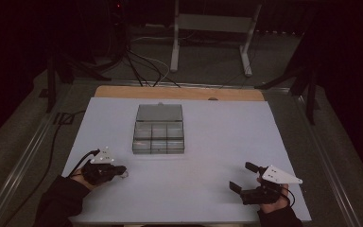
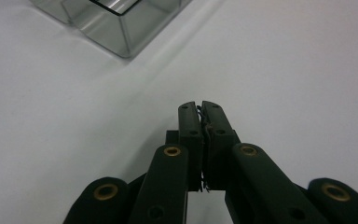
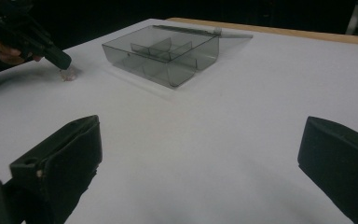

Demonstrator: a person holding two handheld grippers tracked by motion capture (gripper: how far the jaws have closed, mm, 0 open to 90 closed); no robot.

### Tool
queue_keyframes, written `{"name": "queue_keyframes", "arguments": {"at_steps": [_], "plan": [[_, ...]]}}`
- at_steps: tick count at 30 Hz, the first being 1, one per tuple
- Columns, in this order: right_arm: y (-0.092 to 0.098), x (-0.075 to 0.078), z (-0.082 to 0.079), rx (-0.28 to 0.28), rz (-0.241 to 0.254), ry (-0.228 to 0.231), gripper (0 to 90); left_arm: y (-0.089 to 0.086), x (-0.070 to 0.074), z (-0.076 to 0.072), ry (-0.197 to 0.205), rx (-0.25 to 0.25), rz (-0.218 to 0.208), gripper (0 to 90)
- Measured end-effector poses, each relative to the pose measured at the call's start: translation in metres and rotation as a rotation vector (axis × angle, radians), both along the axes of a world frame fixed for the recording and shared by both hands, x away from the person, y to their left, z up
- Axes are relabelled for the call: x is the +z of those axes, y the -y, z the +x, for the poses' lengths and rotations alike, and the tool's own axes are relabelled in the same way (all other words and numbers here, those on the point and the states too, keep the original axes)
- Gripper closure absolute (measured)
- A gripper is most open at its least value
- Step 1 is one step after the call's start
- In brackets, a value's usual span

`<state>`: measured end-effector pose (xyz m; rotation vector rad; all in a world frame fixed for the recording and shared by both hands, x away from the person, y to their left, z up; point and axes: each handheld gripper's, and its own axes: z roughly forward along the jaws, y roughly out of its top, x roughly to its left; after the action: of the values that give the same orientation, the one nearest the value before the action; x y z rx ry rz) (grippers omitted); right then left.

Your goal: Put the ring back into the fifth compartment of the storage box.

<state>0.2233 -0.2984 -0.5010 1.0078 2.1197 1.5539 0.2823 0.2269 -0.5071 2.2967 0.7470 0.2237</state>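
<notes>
Two grippers sit low over the white counter (image 1: 208,189), one at each near corner. At the left, the left gripper (image 1: 121,171) has its jaws pressed together; a sliver of something dark and thin shows in the seam between them in the left gripper view, though what it is cannot be made out. Just at its tip lies a small clear, pale object (image 3: 69,73) on the counter — whether the jaws grip it or merely touch it is unclear. Farther in, mid-counter, stands the smoky transparent plastic compartment box (image 1: 159,131), lid folded open behind it, its compartments apparently empty. At the right, the right gripper (image 1: 244,176) holds its jaws wide apart with nothing between them. Judging from this, the work is barely begun — the small piece has yet to reach the box.
</notes>
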Motion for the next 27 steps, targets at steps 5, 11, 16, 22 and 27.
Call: {"name": "queue_keyframes", "arguments": {"at_steps": [5, 11, 16, 22, 27], "plan": [[0.000, 0.000, 0.000, 0.000, 0.000, 0.000, 0.0, -0.001, 0.003, 0.000, 0.005, 0.009, -0.014, 89.8], [0.000, 0.000, 0.000, 0.000, -0.003, 0.002, 0.0, 0.001, 0.010, -0.001, 0.014, -0.004, -0.028, 89.9], [0.000, 0.000, 0.000, 0.001, -0.003, 0.003, 0.0, 0.003, 0.015, -0.001, 0.023, -0.007, -0.042, 89.9], [0.000, 0.000, 0.000, 0.001, -0.006, 0.004, 0.0, 0.006, 0.020, 0.001, 0.029, -0.015, -0.057, 89.8], [0.000, 0.000, 0.000, 0.000, -0.007, 0.004, 0.0, 0.009, 0.024, 0.004, 0.037, -0.020, -0.068, 89.8]]}}
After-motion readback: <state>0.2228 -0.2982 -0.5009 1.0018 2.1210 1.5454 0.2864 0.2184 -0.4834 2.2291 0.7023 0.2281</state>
